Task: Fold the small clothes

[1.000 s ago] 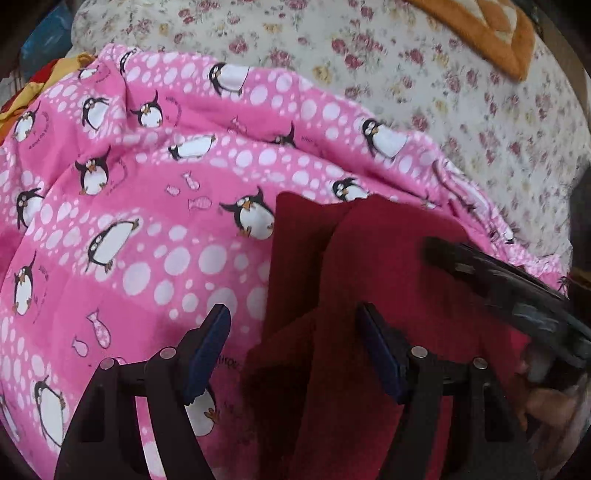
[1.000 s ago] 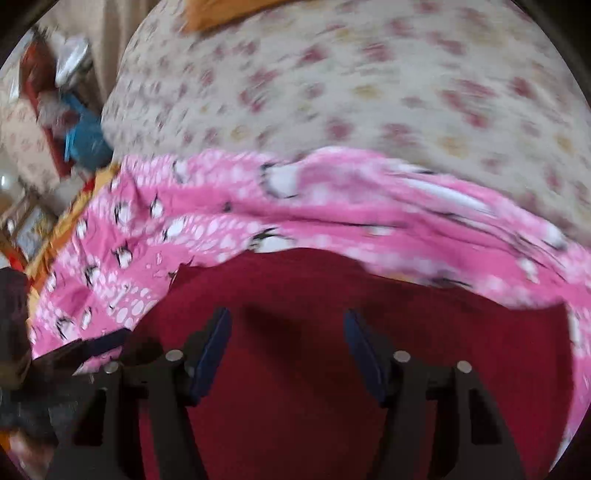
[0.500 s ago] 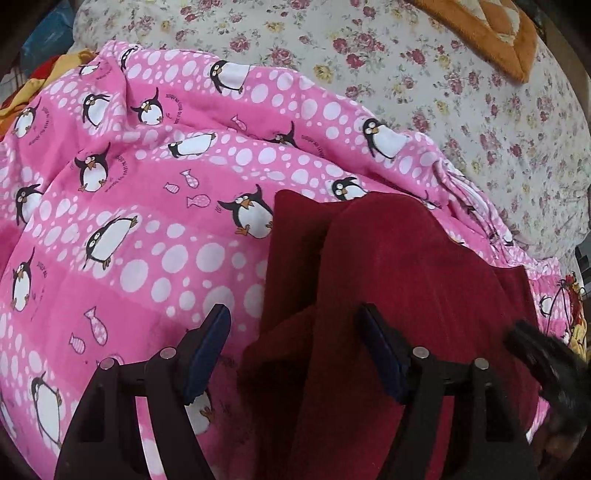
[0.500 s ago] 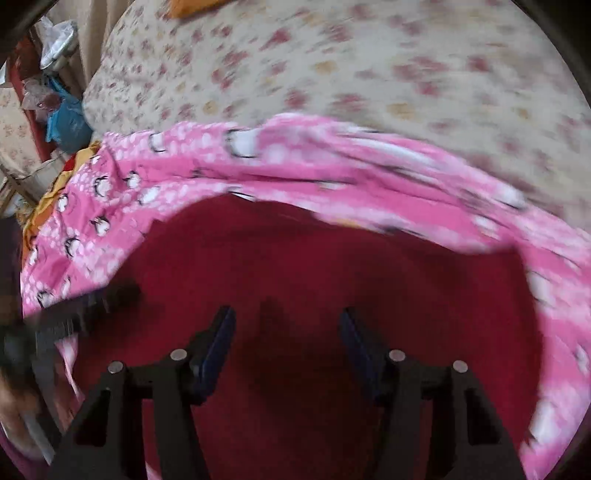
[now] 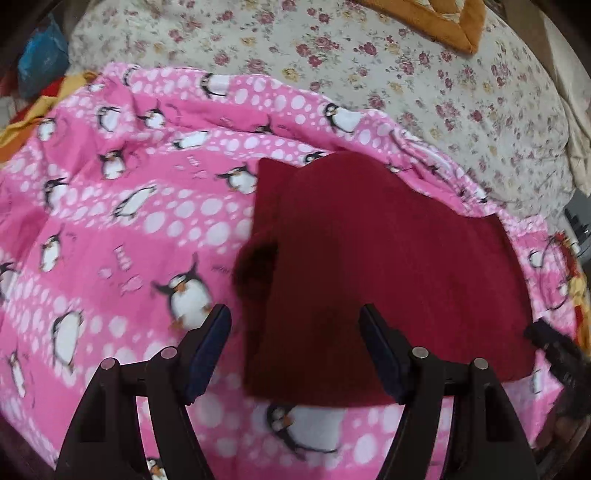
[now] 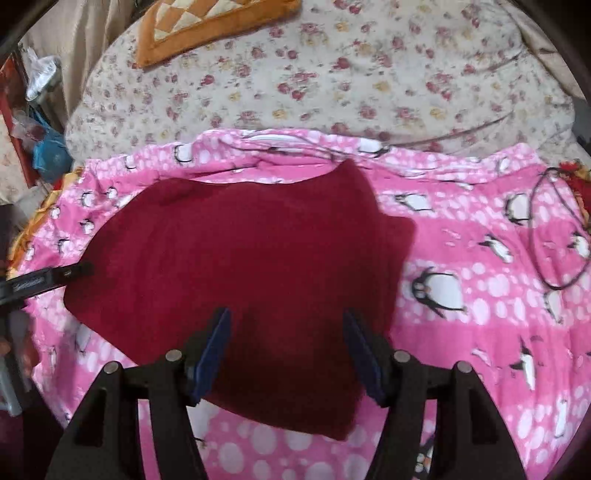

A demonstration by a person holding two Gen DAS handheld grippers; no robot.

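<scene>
- Maroon garment lies folded and flat on a pink penguin-print blanket, toward the blanket's far edge, where floral bedding begins.
- Left gripper hangs above the garment's near-left corner, jaws spread wide, gripping nothing.
- Right gripper hangs over the garment's near edge, jaws likewise apart and empty.
- Thin dark cord loops near the blanket's right edge.

A home bedroom: a bed with a flowered sheet, a pink penguin blanket spread over it, an orange quilted cushion at the far end, household clutter far left.
</scene>
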